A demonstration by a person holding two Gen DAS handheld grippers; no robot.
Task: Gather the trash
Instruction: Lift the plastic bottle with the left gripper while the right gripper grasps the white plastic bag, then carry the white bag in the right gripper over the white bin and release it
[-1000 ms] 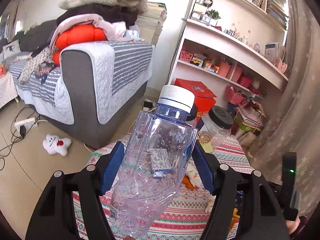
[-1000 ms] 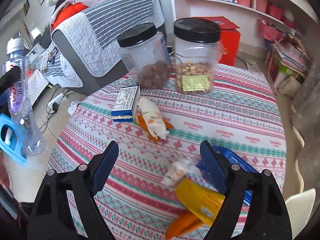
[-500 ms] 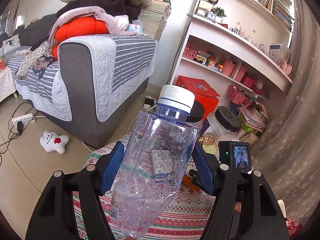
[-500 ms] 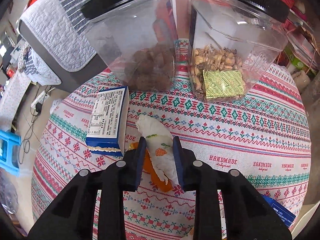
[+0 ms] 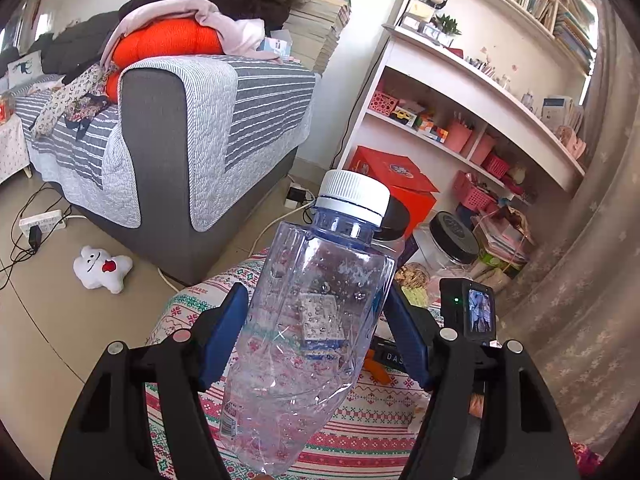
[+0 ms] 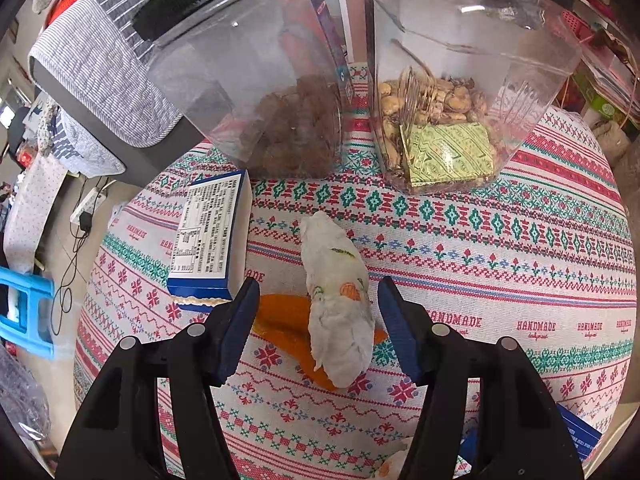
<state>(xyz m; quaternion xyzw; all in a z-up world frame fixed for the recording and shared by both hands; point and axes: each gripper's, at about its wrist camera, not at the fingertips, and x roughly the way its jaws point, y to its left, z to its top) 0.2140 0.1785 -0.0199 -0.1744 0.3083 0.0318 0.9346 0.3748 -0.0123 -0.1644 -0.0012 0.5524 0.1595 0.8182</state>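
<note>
The left gripper [image 5: 316,332] is clamped on an empty plastic bottle [image 5: 308,344], its white cap [image 5: 354,196] tilted up and away beyond the fingertips, above the patterned tablecloth [image 5: 376,416]. The right gripper [image 6: 318,320] hangs low over the same cloth [image 6: 500,248] with its jaws spread apart. Between them lies a crumpled white wrapper [image 6: 338,300], touching neither pad, resting across an orange scrap [image 6: 286,320]. Just outside the left jaw sits a blue-and-white box [image 6: 208,236]. Ahead of the jaws stand two clear jars [image 6: 256,80], one holding nuts [image 6: 432,100].
</note>
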